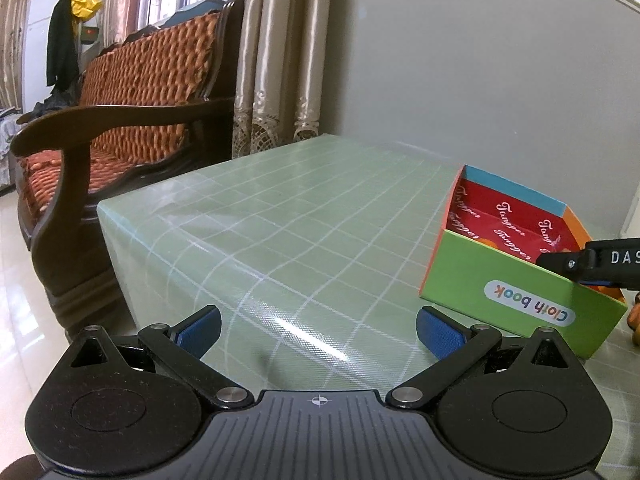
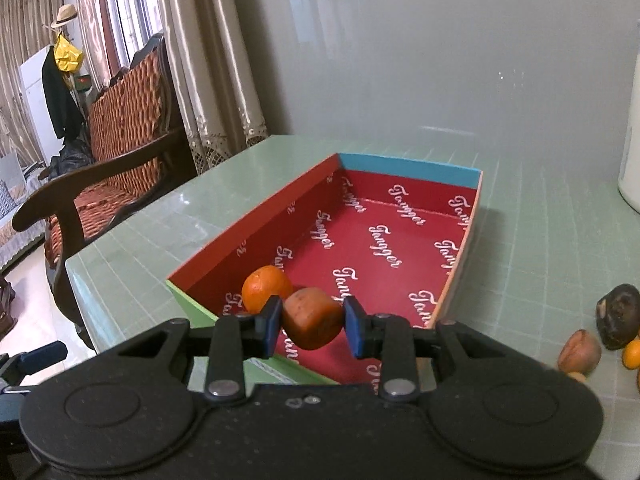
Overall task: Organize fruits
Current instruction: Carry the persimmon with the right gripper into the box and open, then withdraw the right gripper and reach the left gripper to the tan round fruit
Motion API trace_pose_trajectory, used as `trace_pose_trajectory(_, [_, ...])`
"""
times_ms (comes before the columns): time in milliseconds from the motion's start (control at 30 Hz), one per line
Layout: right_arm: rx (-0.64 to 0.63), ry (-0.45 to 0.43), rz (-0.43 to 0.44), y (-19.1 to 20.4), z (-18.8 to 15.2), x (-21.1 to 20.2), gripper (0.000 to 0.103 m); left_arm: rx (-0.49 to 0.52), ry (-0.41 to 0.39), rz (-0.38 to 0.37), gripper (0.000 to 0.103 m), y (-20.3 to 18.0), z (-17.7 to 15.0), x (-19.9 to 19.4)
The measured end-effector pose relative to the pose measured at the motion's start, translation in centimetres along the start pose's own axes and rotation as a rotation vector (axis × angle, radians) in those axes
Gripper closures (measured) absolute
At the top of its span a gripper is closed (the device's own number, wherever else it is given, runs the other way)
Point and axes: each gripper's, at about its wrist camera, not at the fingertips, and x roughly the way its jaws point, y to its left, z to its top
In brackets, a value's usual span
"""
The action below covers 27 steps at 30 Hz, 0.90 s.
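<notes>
The left gripper hovered low over the table with its jaws spread wide and nothing between its blue pads. Both of its black linkage arms angled outward from the body, and it pointed forward, level with the surface. The right gripper was held higher and tilted down, its jaws drawn close together and pressed against either side of an orange fruit piece, the blue pads flat on its two sides. In the left wrist view, one black finger of the right gripper reached in from the right edge.
</notes>
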Motion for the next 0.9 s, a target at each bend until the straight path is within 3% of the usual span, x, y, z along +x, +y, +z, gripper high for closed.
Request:
trace_pose_trajectory(400, [0.002,-0.020,0.001,-0.2,0.1,-0.7,0.060,0.012,0.004,-0.005,0.000,-0.5,-0.1,0.0])
trace_pose_trajectory(467, [0.003,-0.040,0.004,-0.2,0.3,-1.3,0.050,0.013,0.005,-0.005,0.000,-0.5,-0.1,0.0])
trace_pose_trajectory(533, [-0.003,-0.071,-0.005,-0.2,0.5,-2.1,0.026,0.012,0.004,-0.006,0.000,-0.6,-0.1,0.0])
trace_pose_trajectory(900, [0.019,-0.171,-0.026,-3.1,0.6,-6.4,0.017,0.064,-0.014,-0.028,0.000,-2.8,-0.3,-0.4])
